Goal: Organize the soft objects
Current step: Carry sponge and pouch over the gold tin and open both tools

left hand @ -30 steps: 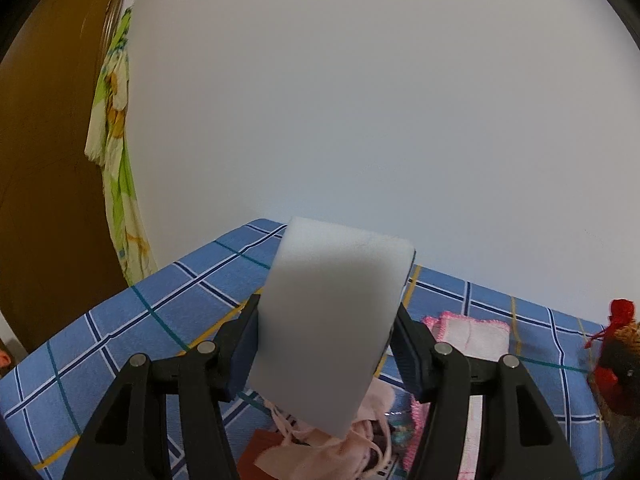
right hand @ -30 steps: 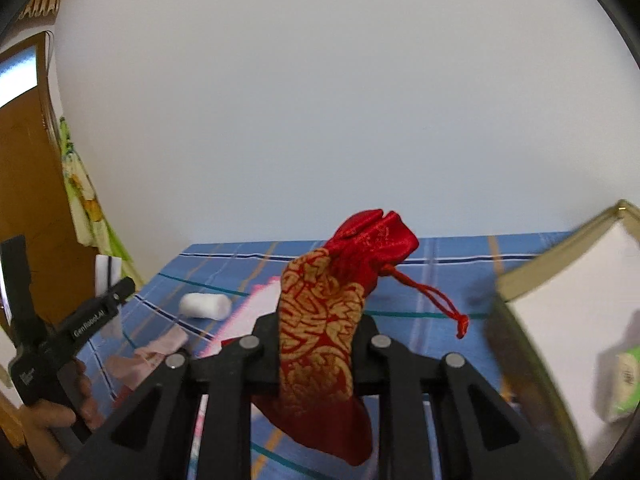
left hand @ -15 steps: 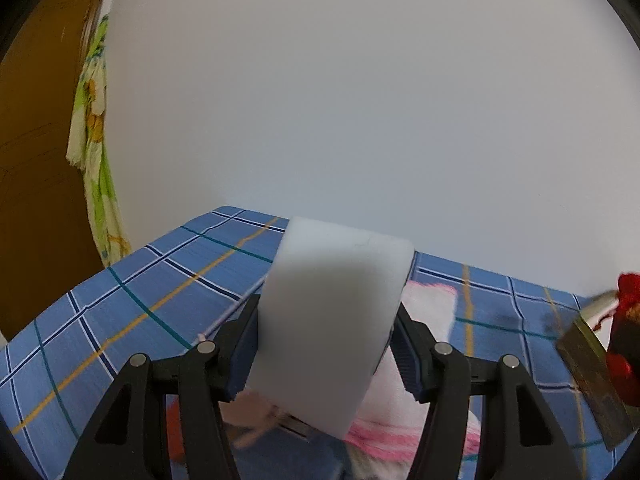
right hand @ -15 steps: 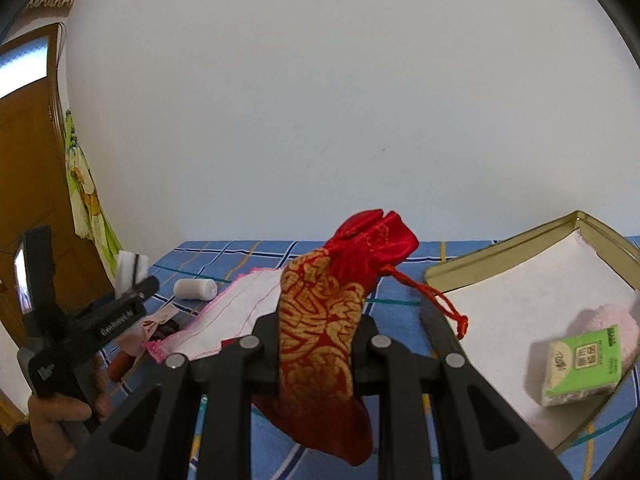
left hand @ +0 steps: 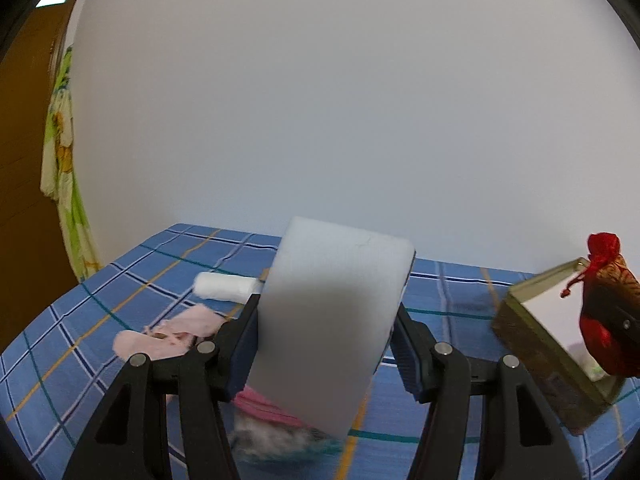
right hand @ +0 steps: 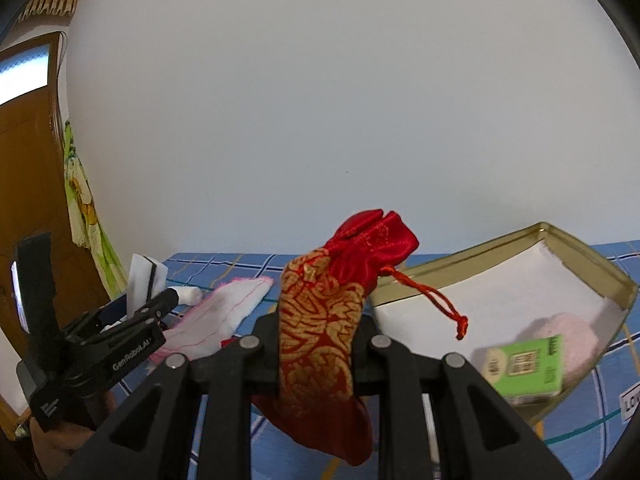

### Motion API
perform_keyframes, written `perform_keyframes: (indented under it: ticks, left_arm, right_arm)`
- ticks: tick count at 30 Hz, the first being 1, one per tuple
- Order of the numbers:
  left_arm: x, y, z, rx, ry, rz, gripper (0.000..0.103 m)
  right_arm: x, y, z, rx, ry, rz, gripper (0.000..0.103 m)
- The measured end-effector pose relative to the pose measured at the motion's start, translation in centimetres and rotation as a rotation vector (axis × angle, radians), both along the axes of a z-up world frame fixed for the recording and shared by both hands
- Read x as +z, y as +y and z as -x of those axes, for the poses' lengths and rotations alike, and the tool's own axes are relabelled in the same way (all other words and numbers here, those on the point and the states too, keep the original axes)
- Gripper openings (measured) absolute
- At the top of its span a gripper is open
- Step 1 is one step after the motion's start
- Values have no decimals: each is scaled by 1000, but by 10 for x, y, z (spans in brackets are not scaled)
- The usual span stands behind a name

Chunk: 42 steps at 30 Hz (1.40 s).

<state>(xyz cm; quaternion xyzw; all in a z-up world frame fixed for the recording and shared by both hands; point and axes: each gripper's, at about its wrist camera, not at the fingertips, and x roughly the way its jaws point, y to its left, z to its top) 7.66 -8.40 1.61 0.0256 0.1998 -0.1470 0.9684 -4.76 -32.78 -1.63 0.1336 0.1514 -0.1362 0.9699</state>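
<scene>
Gauze roll (left hand: 226, 291) behind white sponge (left hand: 332, 320)

We read "GenRobot.AI" on the side of the left gripper (right hand: 138, 312); print on the green packet (right hand: 524, 368) stays illegible.

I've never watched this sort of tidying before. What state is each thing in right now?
left gripper: shut on the white sponge, held off the table
right gripper: shut on the red pouch, drawstring pulled closed
tin box: open, holding a green packet and a pink puff
white roll: lying on the tablecloth
</scene>
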Motion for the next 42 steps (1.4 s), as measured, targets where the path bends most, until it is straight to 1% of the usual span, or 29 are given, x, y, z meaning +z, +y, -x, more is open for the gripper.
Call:
perform_keyframes:
  ticks: [3, 7, 9, 11, 21, 28, 31, 37, 42]
  left_arm:
    - [1, -14, 9, -31, 2, 8, 62]
    - [4, -40, 23, -75, -13, 0, 62]
    - [6, -46, 26, -91, -18, 0, 62]
    - [7, -54, 29, -107, -21, -3, 62]
    - [14, -103, 49, -183, -33, -19, 62]
    - [21, -133, 56, -230, -42, -12, 62]
    - [22, -148, 58, -256, -39, -15, 62]
    - [19, -172, 62, -291, -30, -17, 62]
    - [15, -190, 63, -314, -15, -23, 62]
  right_arm:
    - [0, -10, 10, -20, -4, 7, 20]
    - [2, -20, 20, -48, -16, 21, 20]
    - [3, -19, 21, -57, -21, 24, 20]
    - [1, -27, 32, -66, -27, 22, 20]
    - [3, -41, 42, -160, -40, 50, 20]
    - [2, -40, 39, -234, -23, 83, 20]
    - [1, -38, 36, -262, -18, 80, 20]
    - [1, -20, 20, -307, -11, 94, 20]
    - [5, -21, 25, -345, 5, 79, 20]
